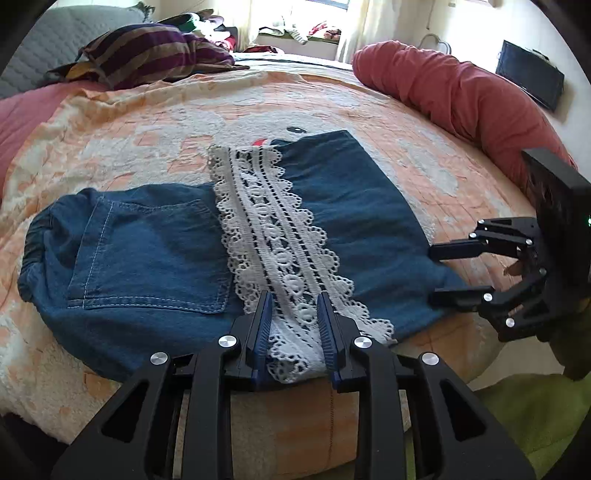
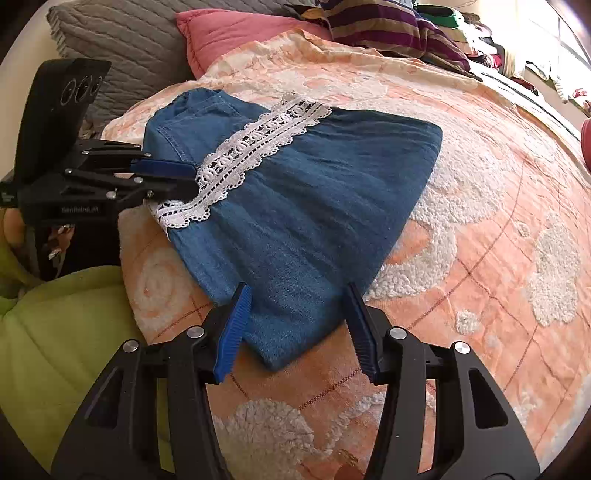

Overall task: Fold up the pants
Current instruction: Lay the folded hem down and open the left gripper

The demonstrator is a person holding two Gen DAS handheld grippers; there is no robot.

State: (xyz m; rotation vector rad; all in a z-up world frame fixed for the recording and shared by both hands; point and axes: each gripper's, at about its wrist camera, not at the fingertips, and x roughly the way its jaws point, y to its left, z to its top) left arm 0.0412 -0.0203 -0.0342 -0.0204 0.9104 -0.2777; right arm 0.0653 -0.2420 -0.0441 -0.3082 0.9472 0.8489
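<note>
Blue denim pants [image 1: 155,251] with a white lace hem band [image 1: 280,243] lie folded on the bed. The lace band crosses the middle, over the denim. My left gripper [image 1: 294,302] is open, its fingers either side of the lace band's near end at the bed edge. My right gripper [image 2: 297,295] is open, its fingers astride the near corner of the denim [image 2: 295,229]. In the left wrist view the right gripper [image 1: 432,275] sits at the pants' right end. In the right wrist view the left gripper [image 2: 190,177] sits at the lace [image 2: 255,144].
The bed has a peach and white fleece blanket [image 1: 147,140]. A red bolster [image 1: 461,92] lies at the far right. Striped clothing [image 1: 147,51] is piled at the back left. A grey pillow [image 2: 122,40] and a pink pillow [image 2: 229,33] lie beyond the pants. Green fabric [image 2: 55,325] is below the bed edge.
</note>
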